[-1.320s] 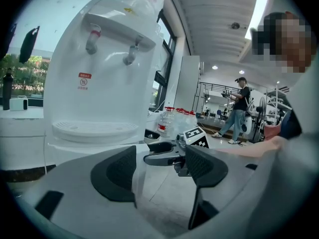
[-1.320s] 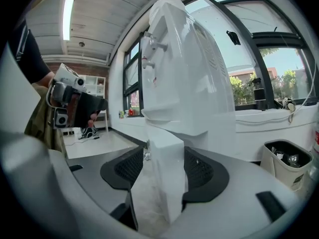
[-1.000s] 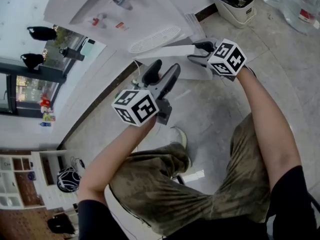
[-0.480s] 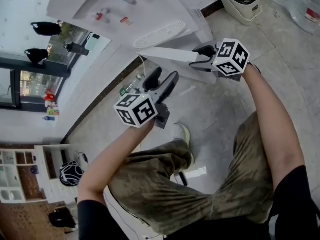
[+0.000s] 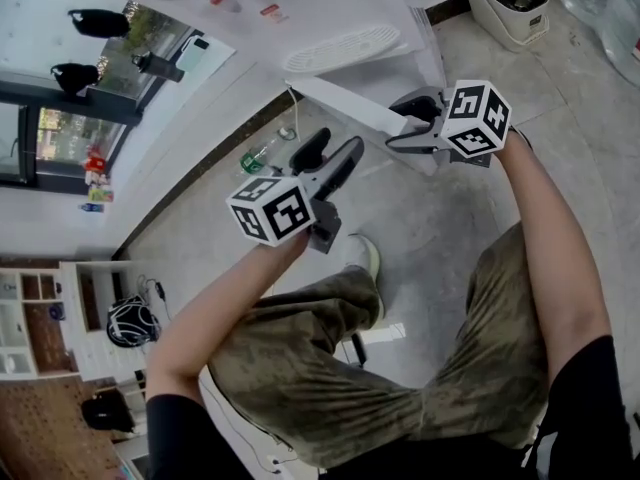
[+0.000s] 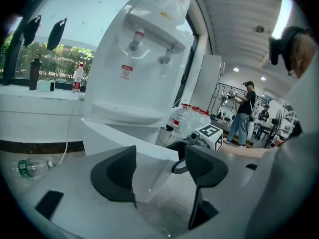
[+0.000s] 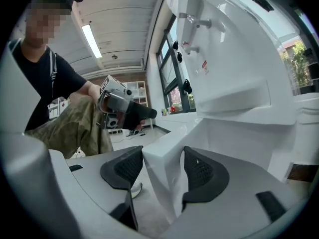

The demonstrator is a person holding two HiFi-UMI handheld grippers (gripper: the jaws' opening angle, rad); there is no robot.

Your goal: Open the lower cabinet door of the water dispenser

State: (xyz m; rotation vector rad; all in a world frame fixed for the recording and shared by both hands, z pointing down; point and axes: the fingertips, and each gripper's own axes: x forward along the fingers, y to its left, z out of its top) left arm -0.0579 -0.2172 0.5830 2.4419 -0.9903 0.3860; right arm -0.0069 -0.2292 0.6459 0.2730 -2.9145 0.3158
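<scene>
Likely light, stiff and slick, the cabinet door [image 7: 165,195] is best held by its free edge, which sits unpinched between the just-opening jaws of the right gripper [image 7: 163,157] – the left gripper [image 6: 160,159] gapes empty, with the door just ahead.

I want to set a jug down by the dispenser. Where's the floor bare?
Bare floor lies between the open cabinet door and the person's shoe. Crowded: a green bottle lies left of the door; a bin and water jugs stand at right.

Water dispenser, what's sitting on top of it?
A pale water jug sits on top of the water dispenser. Its upper end runs past the picture's edge, so how full it is cannot be seen.
</scene>
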